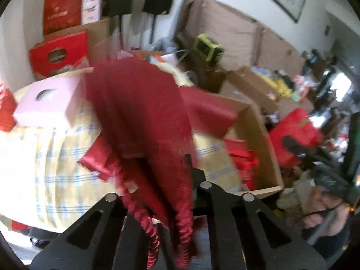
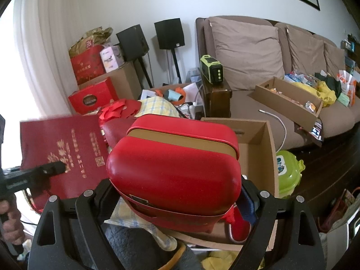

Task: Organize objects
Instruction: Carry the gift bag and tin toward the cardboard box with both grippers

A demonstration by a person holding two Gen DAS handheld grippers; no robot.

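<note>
A dark red gift bag (image 1: 139, 117) with gold lettering hangs pinched in the left gripper (image 1: 157, 189), whose jaws are closed tight on it, the bag's braided handles (image 1: 153, 238) drooping between the fingers. Just beside it, the right gripper (image 2: 180, 193) stands wide, clamping a glossy red box (image 2: 173, 168) with a tan band above an open cardboard box (image 2: 256, 144). A brown sofa (image 2: 247, 51) sits behind.

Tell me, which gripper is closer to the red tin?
Right. The right gripper clamps the red tin between its fingers. The left gripper is off to the side, holding the dark red bag.
</note>
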